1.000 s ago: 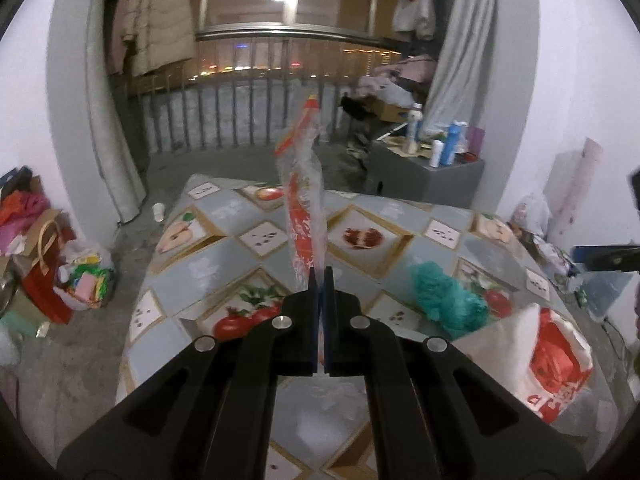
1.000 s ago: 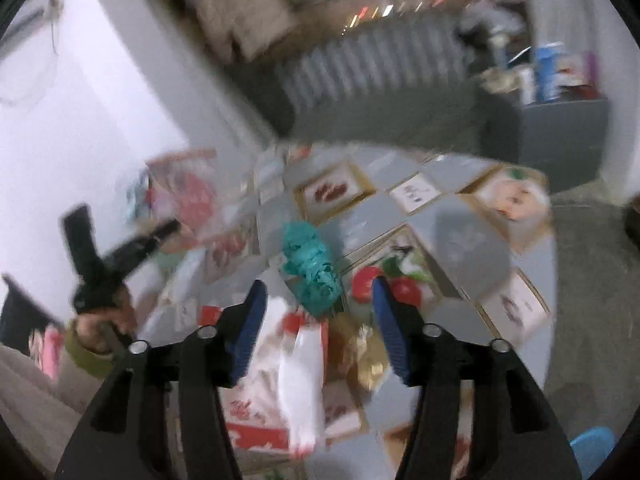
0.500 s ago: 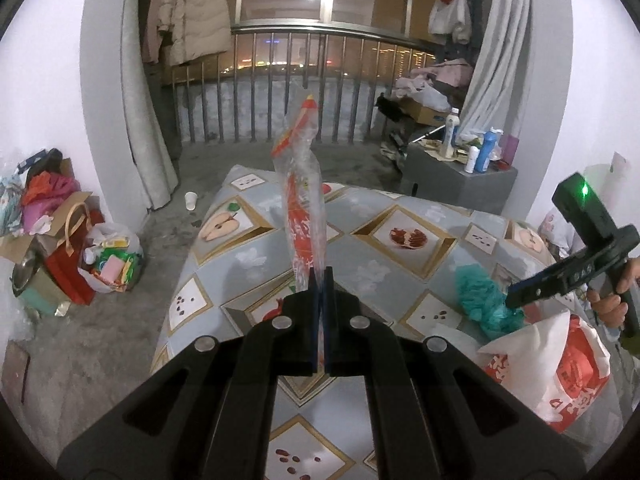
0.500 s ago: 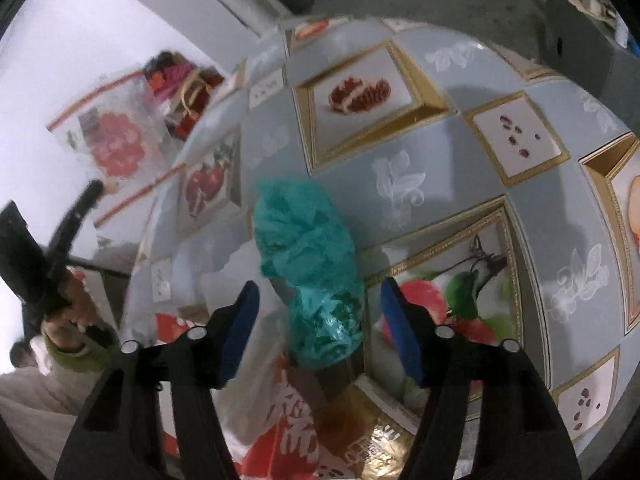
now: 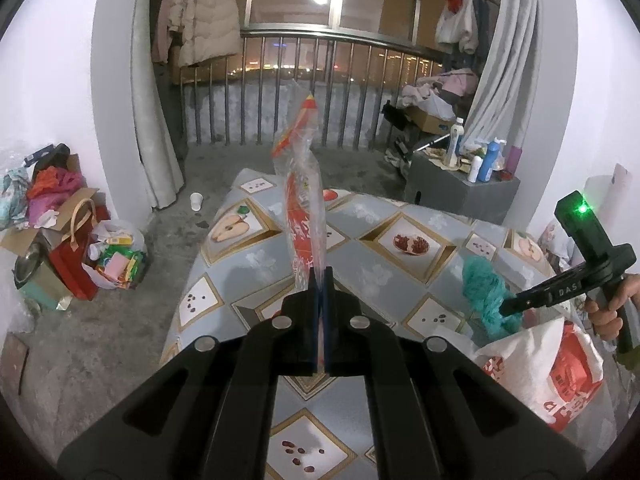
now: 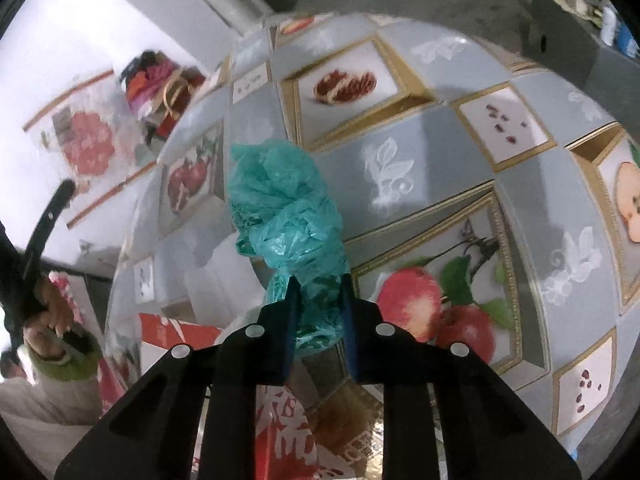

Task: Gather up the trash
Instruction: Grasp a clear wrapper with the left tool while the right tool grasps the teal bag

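Landmark: table point(image 5: 372, 256) with fruit-print cloth. Left gripper point(image 5: 321, 280) over its near-left part, fingers pinched flat on a clear red-printed wrapper point(image 5: 302, 204) that stands upright above the cloth. Right of that, right gripper point(image 6: 318, 300) has its fingers squeezed on a crumpled teal plastic bag point(image 6: 286, 208), apparently off the cloth. White-and-red bag point(image 5: 548, 368) sits at the table's near-right edge, just below the teal one.

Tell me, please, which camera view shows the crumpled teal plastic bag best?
The right wrist view: the teal plastic bag fills the centre, its lower end squeezed between the right gripper jaws. The left wrist view shows it small and distant, partly hidden behind that gripper.
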The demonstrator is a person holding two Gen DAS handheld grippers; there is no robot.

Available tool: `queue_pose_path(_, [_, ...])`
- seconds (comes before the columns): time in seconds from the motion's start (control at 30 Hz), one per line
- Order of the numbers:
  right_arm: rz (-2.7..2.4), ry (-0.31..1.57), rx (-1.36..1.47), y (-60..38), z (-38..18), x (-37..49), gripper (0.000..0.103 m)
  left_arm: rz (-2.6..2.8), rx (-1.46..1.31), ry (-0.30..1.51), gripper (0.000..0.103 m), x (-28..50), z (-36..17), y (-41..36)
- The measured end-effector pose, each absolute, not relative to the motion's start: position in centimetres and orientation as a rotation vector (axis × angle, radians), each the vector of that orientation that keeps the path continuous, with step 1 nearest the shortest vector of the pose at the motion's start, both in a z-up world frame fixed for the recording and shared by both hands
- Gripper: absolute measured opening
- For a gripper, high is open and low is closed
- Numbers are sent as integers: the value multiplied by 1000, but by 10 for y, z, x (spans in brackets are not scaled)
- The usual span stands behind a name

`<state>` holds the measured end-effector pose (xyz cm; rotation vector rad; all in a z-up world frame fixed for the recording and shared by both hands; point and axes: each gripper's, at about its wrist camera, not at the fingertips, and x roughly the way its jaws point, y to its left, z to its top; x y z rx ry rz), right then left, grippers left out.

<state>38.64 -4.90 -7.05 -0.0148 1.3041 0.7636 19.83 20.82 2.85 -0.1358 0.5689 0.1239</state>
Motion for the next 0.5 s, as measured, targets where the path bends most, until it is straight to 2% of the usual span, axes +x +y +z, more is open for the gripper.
queue_pose_path(0.5, [649,1095,100,-100,15,352,18,104,-109,480,0,154,65,201])
